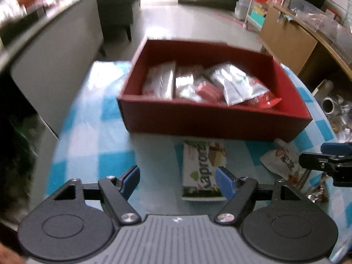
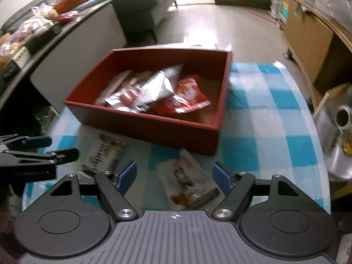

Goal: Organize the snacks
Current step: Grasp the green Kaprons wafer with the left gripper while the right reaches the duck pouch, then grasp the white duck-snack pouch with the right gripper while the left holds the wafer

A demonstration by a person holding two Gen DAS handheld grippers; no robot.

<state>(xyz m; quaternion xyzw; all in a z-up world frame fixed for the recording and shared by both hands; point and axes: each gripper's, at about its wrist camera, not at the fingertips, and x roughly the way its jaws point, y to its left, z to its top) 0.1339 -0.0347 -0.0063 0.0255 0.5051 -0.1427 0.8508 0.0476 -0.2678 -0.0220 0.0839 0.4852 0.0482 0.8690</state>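
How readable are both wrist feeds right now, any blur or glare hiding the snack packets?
Left wrist view: red cardboard box and its packets smeared by motion blur; the white-green wafer packet is fairly legible. Right wrist view: stronger blur, print on the white snack pouch is unreadable; glare on the floor. Both bend at the edges.

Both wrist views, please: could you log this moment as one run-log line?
left gripper: open, over green wafer pack | right gripper: open, over white pouch | red box: holds snacks
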